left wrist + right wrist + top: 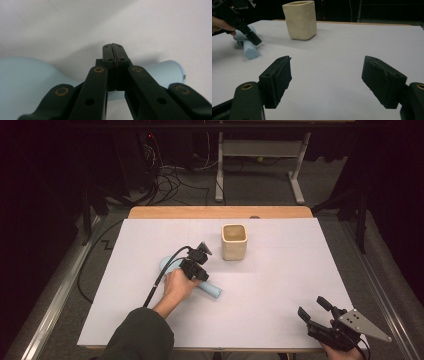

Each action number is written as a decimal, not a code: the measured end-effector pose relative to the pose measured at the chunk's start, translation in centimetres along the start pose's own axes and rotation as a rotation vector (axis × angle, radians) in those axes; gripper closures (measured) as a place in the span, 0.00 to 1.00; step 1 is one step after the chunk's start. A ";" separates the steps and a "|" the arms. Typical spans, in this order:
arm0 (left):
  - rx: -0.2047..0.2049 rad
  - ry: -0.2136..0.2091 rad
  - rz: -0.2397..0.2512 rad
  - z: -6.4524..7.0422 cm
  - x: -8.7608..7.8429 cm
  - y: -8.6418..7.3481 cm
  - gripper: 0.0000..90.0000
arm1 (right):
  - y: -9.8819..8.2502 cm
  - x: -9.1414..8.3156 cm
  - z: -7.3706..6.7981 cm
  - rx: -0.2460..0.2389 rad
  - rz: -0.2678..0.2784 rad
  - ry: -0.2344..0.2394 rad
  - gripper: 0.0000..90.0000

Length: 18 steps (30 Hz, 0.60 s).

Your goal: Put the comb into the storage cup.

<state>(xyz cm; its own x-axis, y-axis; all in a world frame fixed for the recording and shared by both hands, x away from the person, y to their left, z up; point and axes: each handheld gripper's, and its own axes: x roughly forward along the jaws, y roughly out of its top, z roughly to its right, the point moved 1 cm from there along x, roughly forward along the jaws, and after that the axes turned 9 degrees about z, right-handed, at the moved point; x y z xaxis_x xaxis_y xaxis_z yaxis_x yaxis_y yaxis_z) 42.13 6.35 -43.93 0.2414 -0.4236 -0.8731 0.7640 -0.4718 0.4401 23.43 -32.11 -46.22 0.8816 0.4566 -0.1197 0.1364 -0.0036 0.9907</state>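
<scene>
Hovering shut left tongs (115, 53) over blue tool (212, 290), mid-table.

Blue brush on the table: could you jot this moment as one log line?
left gripper: shut, jaws above blue brush, nothing between them | right gripper: open, empty | cream cup: upright, apart on white table

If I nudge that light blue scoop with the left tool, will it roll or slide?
The scoop has a round handle, so it may roll, though its wide bowl end should check that. It looks like smooth, stiff plastic, so it will probably slide easily on the white table cover.
</scene>
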 end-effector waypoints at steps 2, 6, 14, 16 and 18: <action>0.001 -0.001 0.001 0.1 0.0 -0.1 1.00 | 0.0 0.0 0.0 0.000 0.000 0.000 0.27; 0.006 -0.006 0.001 0.2 0.0 -0.2 1.00 | 0.0 0.0 0.0 0.001 0.000 0.001 0.27; 0.025 0.001 -0.004 0.7 -0.2 -0.8 1.00 | 0.0 0.0 0.1 0.004 0.001 0.000 0.27; 0.029 -0.002 -0.004 0.7 -0.3 -1.0 1.00 | 0.0 0.0 0.1 0.005 0.001 -0.001 0.27; 0.028 -0.004 -0.001 0.7 -0.4 -1.2 1.00 | 0.0 0.0 0.1 0.006 0.001 -0.001 0.27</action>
<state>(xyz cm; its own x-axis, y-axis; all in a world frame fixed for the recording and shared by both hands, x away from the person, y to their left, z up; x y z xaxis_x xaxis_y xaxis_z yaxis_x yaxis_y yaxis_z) 40.71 6.53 -43.96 0.2378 -0.4264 -0.8727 0.7473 -0.4936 0.4448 23.44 -32.19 -46.23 0.8821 0.4560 -0.1183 0.1378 -0.0094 0.9904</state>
